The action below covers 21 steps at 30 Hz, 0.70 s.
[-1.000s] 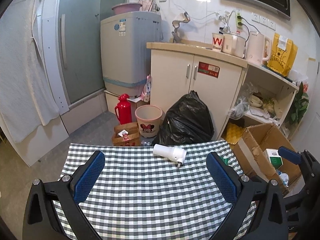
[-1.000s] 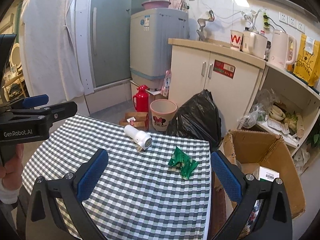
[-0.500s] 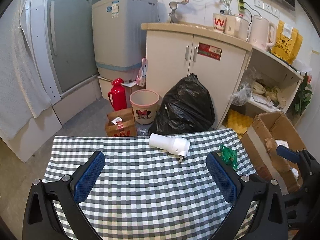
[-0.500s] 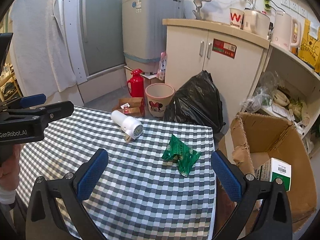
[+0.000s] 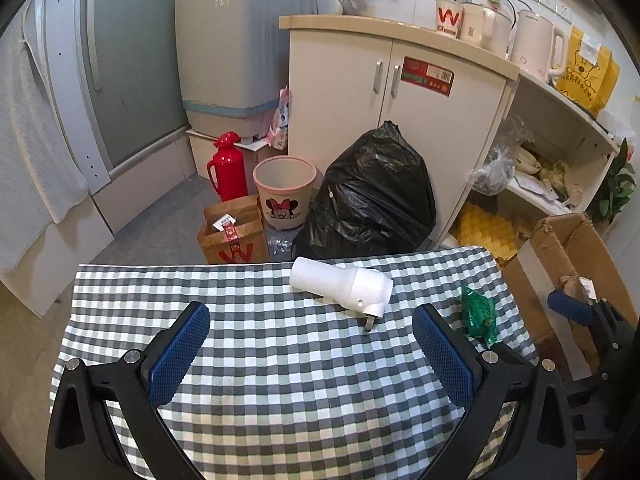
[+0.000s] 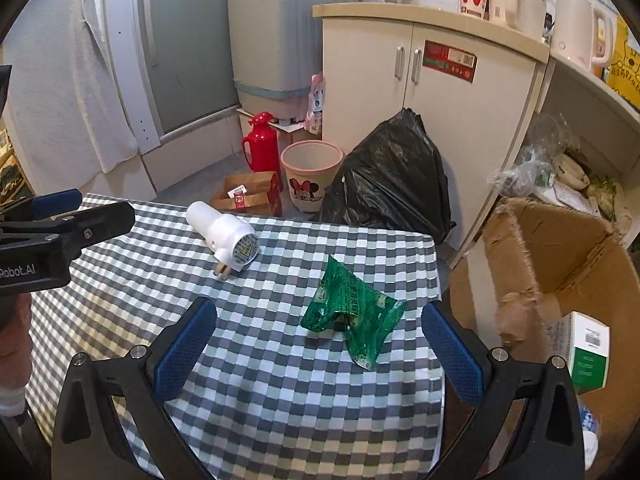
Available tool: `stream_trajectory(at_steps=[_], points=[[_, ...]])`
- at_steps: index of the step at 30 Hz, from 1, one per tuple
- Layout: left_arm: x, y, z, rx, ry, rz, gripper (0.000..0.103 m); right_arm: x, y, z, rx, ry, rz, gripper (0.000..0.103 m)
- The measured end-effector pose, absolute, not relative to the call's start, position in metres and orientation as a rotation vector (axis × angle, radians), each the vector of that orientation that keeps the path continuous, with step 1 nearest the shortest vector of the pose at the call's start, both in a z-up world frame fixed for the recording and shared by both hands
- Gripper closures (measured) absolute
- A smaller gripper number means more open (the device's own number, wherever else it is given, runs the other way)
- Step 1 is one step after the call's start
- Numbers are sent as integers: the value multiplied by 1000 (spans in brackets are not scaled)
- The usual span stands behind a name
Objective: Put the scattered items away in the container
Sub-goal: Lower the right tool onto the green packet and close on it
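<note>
While both sets of tongs stand wide and empty, each hangs over the checked surface with a target ahead.

Right tongs — blue pads spread, the green wrapper lying crumpled just beyond and between them; the line-up suggests it is the next pick. It sits near the surface's right edge, close to the box.

Left tongs — spread likewise, aimed toward the white plug, which lies on its side near the far edge, prongs toward the camera.

Box — cardboard, open-topped, on the floor just beside the surface's right edge; likely the container. A green-and-white carton already lies inside.

Remaining, by judgement: two items out, neither yet gripped. Wrapper is limp — a pinch at its raised fold should hold best.
</note>
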<state>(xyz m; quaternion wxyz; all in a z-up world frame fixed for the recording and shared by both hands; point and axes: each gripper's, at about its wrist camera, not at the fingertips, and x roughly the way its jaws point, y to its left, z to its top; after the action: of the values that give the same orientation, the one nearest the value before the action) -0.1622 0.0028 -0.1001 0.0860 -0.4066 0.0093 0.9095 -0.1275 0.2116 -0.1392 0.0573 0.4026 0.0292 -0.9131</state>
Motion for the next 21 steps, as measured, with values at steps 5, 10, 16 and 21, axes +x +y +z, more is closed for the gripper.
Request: stream_trajectory(at_steps=[5,10,16,21], points=[[-178,6,-116,-1256,23,2688,0,-141,212,-154,1253,89,-2758,0],[-192,12,-131,-1288,23,2659,0,-153,216,-164,1274,87,-2761,0],[-211,22,-148,-1317,77,2618,0,-165,219,-176,1309,87,-2750,9],[-224,32,-159,-1328,160,2543,0,-174,225,-188,1351,68,-2736,16]])
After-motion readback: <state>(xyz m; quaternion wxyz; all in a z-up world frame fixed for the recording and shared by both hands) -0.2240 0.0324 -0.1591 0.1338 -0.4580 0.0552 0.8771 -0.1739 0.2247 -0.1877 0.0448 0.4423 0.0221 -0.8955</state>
